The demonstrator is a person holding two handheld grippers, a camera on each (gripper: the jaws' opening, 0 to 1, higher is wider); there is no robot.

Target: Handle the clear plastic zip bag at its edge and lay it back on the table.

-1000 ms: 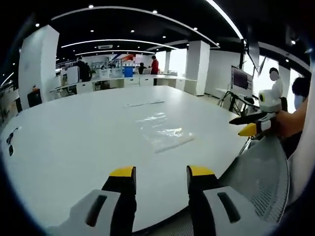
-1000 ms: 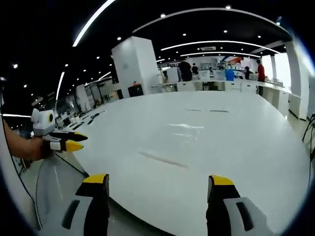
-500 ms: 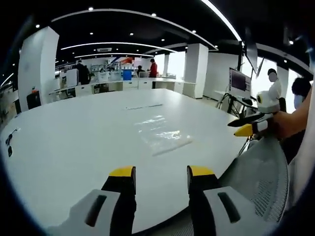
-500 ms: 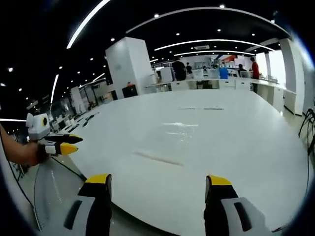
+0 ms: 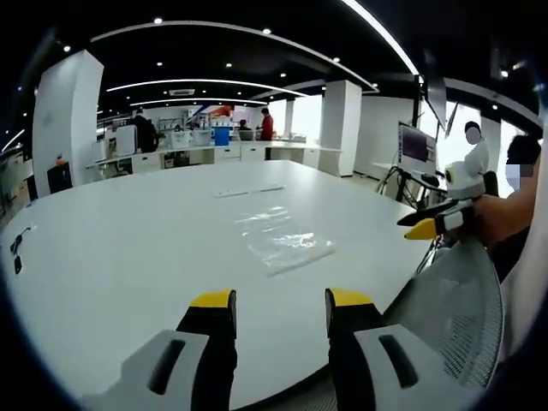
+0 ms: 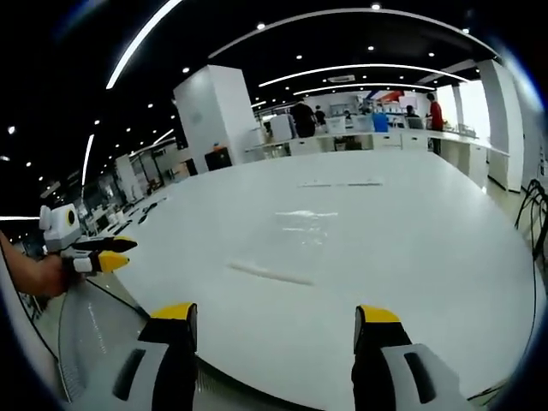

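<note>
Left gripper view, zip bag (image 5: 282,243) outline clearer

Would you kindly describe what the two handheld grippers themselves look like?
Both match: the left gripper and right gripper each have two black jaws capped with yellow tips, set on pale grey bodies with dark oblong slots. Seen from the side, each tapers to a pointed beak.
</note>
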